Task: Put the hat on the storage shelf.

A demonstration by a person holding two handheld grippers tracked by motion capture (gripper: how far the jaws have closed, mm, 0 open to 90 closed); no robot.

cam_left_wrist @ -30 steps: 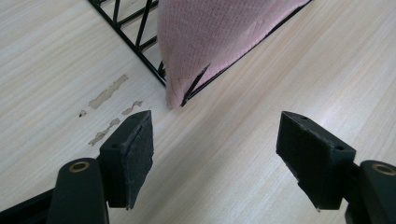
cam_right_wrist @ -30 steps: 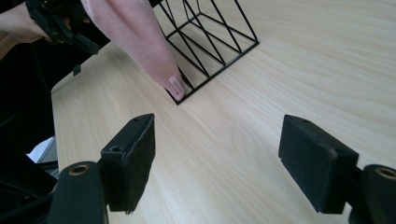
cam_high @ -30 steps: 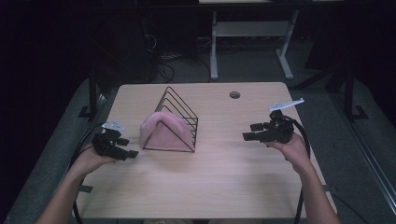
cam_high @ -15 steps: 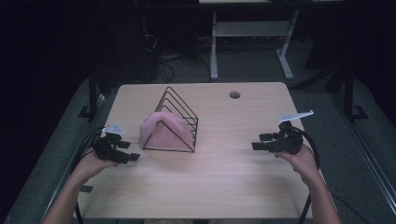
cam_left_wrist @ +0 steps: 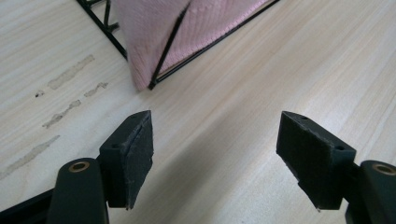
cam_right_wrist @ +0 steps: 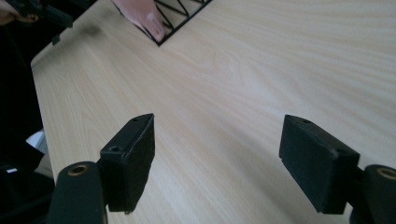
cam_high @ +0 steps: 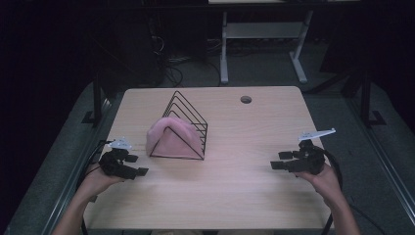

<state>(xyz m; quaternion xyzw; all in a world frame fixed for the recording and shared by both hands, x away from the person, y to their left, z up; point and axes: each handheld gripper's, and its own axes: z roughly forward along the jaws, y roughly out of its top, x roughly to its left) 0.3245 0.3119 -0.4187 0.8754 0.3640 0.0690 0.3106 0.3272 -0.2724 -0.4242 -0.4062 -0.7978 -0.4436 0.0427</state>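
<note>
A black wire rack (cam_high: 192,113) shaped like a triangular tent stands on the left-centre of the wooden table (cam_high: 244,196). A pink cloth (cam_high: 171,139) sits inside its near end. My left gripper (cam_high: 137,165) is open just left of the rack's front corner, jaws empty and pointing right. The left gripper view has its gripper (cam_left_wrist: 215,154) low over bare wood, with the cloth (cam_left_wrist: 154,32) and a rack wire (cam_left_wrist: 169,49) ahead. My right gripper (cam_high: 278,160) is open near the right edge, pointing left, well apart from the rack. Its own view (cam_right_wrist: 217,156) shows empty jaws and the rack corner (cam_right_wrist: 161,43) far off.
A round cable hole (cam_high: 245,99) sits at the table's back right. Pale scuff marks (cam_left_wrist: 70,72) streak the wood left of the rack. Beyond the far edge stand a white metal frame (cam_high: 224,54) and floor cables (cam_high: 176,73). The other hand's gripper (cam_right_wrist: 42,14) shows top left.
The right gripper has drawn back toward the near right edge, away from the rack. The left gripper has slid slightly nearer. Both stay open; rack and cloth are unmoved.
</note>
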